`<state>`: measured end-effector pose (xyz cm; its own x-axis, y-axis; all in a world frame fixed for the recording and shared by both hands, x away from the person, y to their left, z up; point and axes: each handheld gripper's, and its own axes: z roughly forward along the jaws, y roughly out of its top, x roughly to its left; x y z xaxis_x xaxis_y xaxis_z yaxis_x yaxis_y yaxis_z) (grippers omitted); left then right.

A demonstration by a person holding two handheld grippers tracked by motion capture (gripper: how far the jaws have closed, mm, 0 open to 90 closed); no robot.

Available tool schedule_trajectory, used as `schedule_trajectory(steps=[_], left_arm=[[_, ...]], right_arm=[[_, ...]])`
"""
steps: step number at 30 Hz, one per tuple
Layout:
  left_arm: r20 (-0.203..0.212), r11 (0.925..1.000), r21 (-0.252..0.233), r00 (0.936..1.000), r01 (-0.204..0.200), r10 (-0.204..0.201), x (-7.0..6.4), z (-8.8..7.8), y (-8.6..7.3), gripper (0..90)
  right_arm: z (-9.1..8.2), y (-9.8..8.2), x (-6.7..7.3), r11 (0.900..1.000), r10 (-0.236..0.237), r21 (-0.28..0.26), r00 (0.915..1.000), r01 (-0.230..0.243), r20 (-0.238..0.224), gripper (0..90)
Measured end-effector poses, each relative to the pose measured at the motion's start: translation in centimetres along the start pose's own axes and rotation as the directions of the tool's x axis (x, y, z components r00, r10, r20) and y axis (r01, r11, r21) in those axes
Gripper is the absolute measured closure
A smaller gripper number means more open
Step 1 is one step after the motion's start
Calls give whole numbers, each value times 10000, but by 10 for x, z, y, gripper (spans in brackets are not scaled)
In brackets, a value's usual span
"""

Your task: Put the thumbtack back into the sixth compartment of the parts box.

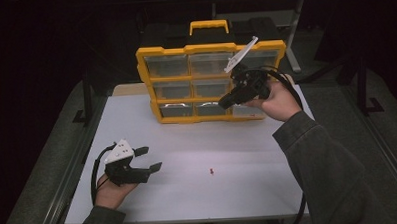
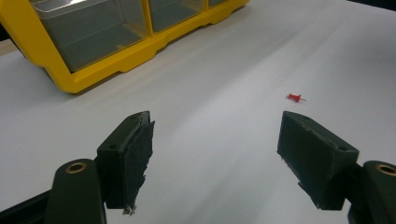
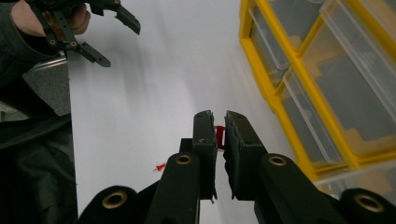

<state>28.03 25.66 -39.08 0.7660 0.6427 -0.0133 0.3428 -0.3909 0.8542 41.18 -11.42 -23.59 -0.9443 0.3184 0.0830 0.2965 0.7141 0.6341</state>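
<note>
Back edge: the yellow organizer [image 1: 184,50] stands upright across the table's [image 1: 136,119] rear, walling it off; its drawer fronts face the person.
Middle: open white surface, crossed by nothing but one red pin [image 1: 211,171] lying flat.
Left front: the left gripper [image 1: 153,159] sits low over the surface, jaws apart, well clear of pin and organizer.
Right rear: the right gripper [image 1: 223,104] hangs just before the lower drawers, narrowing access there.

left gripper [image 1: 149,159]: fingers apart, on table [image 1: 199,192] | right gripper [image 1: 225,101]: before yellow organizer [image 1: 210,81] | red pushpin [image 1: 210,171]: on table
</note>
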Motion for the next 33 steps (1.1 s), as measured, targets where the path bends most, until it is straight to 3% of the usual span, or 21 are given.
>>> schedule_trajectory(steps=[18, 33], left_arm=[[-11, 10000, -78, 10000, 5, -5, 0, -1, 1, 261], [-25, 10000, -65, 10000, -14, 14, 0, -1, 1, 262]], right_arm=[[-32, -12, -21, 9970, 771, -107, 9940, -765, 775, 815], [-42, -34, -40, 9858, 1668, -60, 9765, -1676, 1365, 814]])
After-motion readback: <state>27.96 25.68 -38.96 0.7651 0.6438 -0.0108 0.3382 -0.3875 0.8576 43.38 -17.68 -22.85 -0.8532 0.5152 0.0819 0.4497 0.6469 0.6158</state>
